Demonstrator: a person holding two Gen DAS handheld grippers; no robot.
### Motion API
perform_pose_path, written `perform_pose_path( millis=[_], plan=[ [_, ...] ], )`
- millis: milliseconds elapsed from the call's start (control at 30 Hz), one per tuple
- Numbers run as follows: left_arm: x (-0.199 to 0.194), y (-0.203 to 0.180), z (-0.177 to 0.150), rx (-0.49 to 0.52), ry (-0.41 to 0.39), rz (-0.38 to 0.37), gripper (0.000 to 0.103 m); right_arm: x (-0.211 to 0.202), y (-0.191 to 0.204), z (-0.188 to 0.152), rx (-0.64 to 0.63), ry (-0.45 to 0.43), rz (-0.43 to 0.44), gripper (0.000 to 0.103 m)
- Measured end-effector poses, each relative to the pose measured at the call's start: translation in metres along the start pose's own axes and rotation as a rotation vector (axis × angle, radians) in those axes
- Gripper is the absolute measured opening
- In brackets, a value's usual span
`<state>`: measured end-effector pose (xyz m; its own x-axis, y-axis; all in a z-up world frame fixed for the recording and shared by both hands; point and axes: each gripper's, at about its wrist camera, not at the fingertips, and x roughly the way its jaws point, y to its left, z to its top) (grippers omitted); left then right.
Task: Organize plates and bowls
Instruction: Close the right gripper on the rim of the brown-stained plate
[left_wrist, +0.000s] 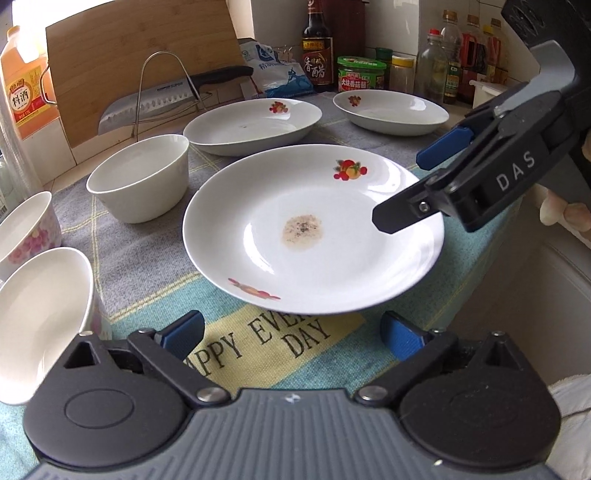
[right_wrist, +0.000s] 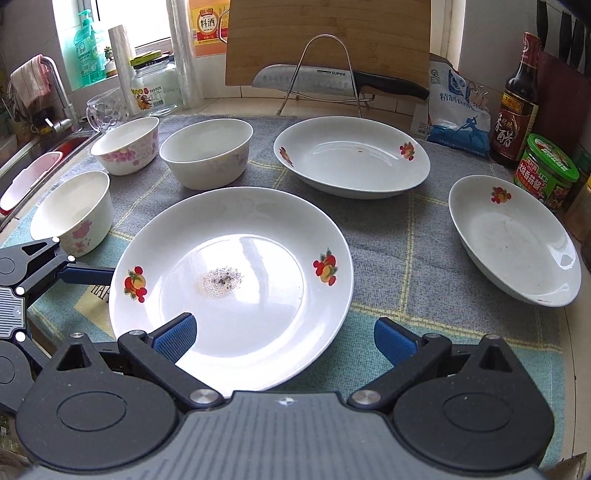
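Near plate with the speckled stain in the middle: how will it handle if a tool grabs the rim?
The stained plate looks like glazed ceramic: rigid, so it won't flex, but likely to chip if knocked against the neighbouring plate. The glossy highlights suggest a slick rim, so the pads may slip. Gripped at one edge, the broad, shallow plate would probably sag or tilt.

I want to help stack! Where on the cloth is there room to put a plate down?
The widest bare patch of cloth lies between the near plate, the oval dish and the right dish. The printed front strip is free too. The bowls crowd the left.
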<state>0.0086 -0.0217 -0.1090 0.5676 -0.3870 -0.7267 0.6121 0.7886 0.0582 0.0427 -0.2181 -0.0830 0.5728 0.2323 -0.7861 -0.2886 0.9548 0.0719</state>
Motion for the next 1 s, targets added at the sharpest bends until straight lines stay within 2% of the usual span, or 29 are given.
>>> perform_pose_path(
  millis=[100, 467, 767, 1000],
  plan=[
    [0.006, 0.006, 0.005, -0.033, 0.014, -0.035, 0.103, 0.004, -0.005, 0.001, 0.004, 0.013, 0.019, 0.103],
    [0.011, 0.008, 0.009, -0.011, 0.007, -0.054, 0.103, 0.031, -0.018, 0.004, 0.021, 0.094, 0.073, 0.103],
    [0.01, 0.008, 0.007, -0.01, -0.001, -0.056, 0.103, 0.039, -0.009, 0.01, -0.043, 0.136, 0.034, 0.103],
    [0.011, 0.009, 0.009, 0.003, 0.003, -0.068, 0.103, 0.038, -0.009, 0.007, -0.057, 0.109, 0.04, 0.103]
  ],
)
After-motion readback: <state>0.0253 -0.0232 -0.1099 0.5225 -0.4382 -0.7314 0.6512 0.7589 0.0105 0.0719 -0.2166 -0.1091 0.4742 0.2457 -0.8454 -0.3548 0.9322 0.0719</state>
